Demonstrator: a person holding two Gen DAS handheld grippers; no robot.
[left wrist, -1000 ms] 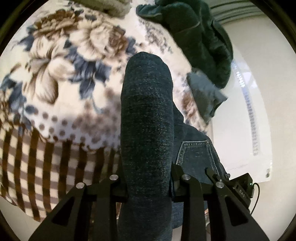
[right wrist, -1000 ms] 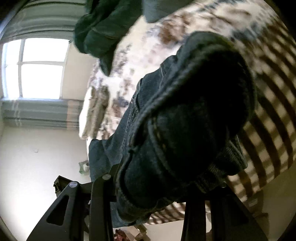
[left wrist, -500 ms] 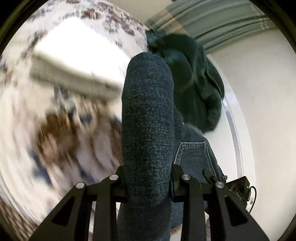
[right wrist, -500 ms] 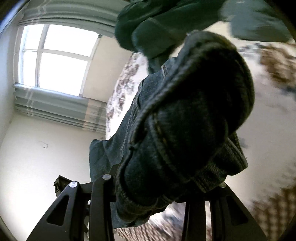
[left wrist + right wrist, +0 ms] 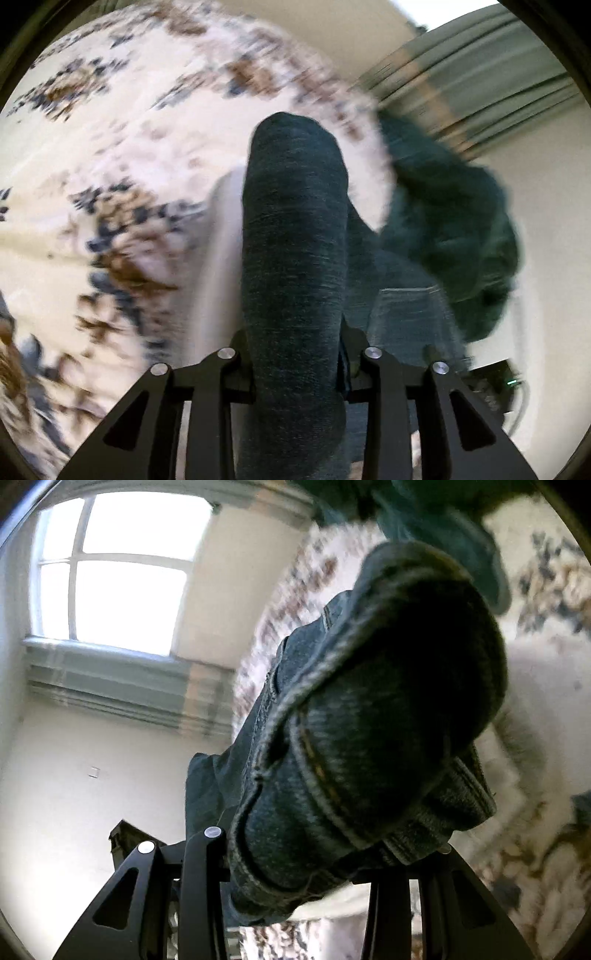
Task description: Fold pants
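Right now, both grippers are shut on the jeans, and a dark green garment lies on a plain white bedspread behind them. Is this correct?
Nearly. The bedspread is not plain white: the left wrist view shows a cream cover with brown and blue flowers. The rest holds: the left gripper and the right gripper are both shut on the jeans, and the dark green garment lies behind them.

Showing dark blue denim on pants (image 5: 295,258) with pale stitching, white floral bedspread (image 5: 122,155) in brown and navy, dark green garment (image 5: 454,236), grey-green striped curtain (image 5: 480,81), black grippers.
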